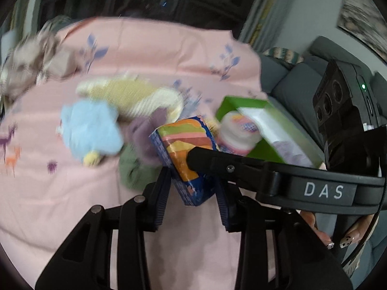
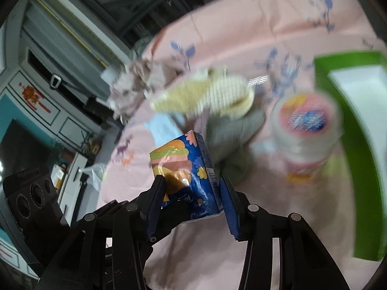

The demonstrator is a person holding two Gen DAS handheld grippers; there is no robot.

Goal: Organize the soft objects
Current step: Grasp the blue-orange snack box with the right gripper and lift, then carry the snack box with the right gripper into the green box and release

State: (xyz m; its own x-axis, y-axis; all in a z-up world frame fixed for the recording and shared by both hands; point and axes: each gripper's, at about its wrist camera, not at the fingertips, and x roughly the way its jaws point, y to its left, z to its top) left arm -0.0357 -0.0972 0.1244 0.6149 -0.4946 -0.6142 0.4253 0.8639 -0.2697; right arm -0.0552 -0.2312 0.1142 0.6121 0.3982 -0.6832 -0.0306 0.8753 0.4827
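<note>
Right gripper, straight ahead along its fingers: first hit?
The blue tissue pack it already grips. Past that, probably the grey-green soft item on the pink sheet; blur makes depth unclear.

Both views are pretty smeary. Lighting is soft and even indoor stuff, no hard shadows on the pink sheet (image 1: 135, 48). Everything beyond the fingers is motion-blurred: the plush toys (image 1: 92, 130), the green box (image 2: 362, 159), the roll (image 2: 306, 130). Only the tissue pack (image 2: 186, 169) between the fingers (image 2: 156, 205) looks half sharp, with a small glare spot. Fisheye bends the edges, corners go black.
</note>
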